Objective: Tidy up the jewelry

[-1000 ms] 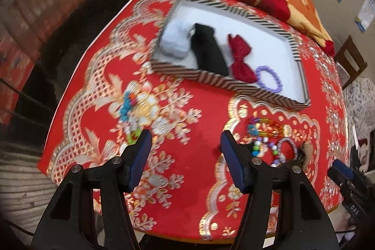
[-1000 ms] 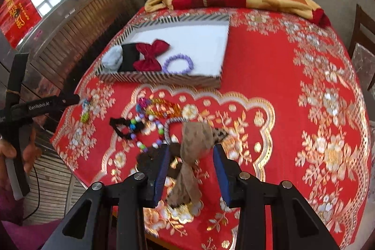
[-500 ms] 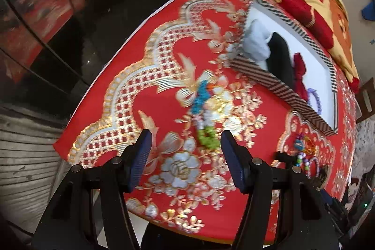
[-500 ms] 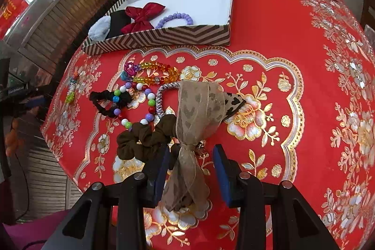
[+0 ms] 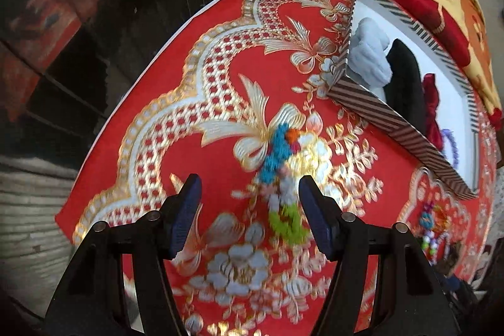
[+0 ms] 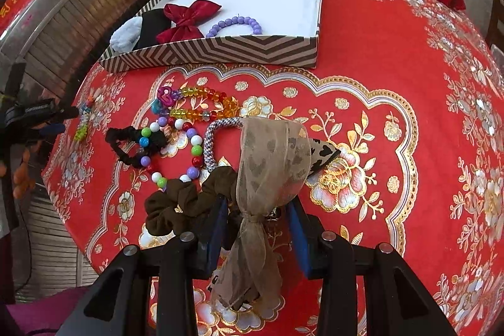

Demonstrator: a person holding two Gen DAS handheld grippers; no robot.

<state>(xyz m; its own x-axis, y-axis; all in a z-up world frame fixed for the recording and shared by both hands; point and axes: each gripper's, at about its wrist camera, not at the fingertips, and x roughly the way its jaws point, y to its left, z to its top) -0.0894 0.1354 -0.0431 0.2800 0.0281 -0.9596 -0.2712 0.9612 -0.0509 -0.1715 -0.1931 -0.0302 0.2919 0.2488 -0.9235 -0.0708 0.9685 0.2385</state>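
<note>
Your left gripper [image 5: 247,211] is opening, empty, with the fuzzy bracelet [image 5: 282,178] lying at its one o'clock, off-centre; close now and you may clip only the green end. Your right gripper [image 6: 255,222] straddles the sheer bow [image 6: 267,175]; whether it grips, I cannot tell. Its brown scrunchie [image 6: 186,203] could snag beads on the way to the box [image 6: 214,51] at twelve o'clock.

- Your left gripper [image 5: 247,210] hangs over the red tablecloth [image 5: 176,153], jaws opening.
- A blurred, multicoloured bracelet [image 5: 280,178] lies between them, untouched.
- The striped box [image 5: 393,118] sits far right.

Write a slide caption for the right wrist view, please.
Right gripper straddling a sheer tan hair bow on a red tablecloth.
</note>
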